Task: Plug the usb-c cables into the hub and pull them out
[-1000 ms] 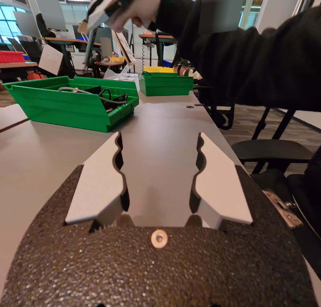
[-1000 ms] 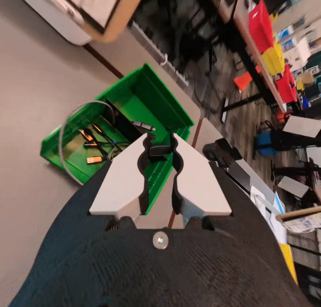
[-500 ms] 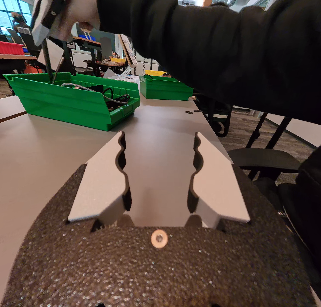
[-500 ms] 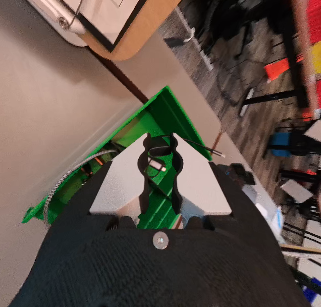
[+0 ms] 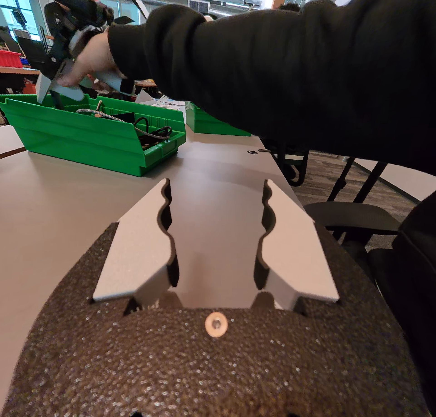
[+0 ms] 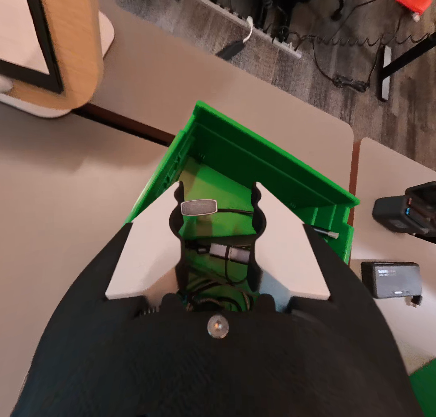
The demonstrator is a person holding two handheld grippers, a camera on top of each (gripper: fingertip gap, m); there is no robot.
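Two views from my rig: my left gripper [image 5: 215,231] hovers with jaws wide apart over the bare desk [image 5: 70,205], while my right gripper [image 6: 218,226], jaws parted and empty, points down into the green bin [image 6: 266,158] holding the hub [image 6: 228,254] and cables [image 6: 226,297].

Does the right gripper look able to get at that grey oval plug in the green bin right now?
Probably yes. The right gripper is open and poised over the green bin, and the grey oval plug lies uncovered on the bin floor between its fingers, nothing over it. Its thin black cable trails aside.
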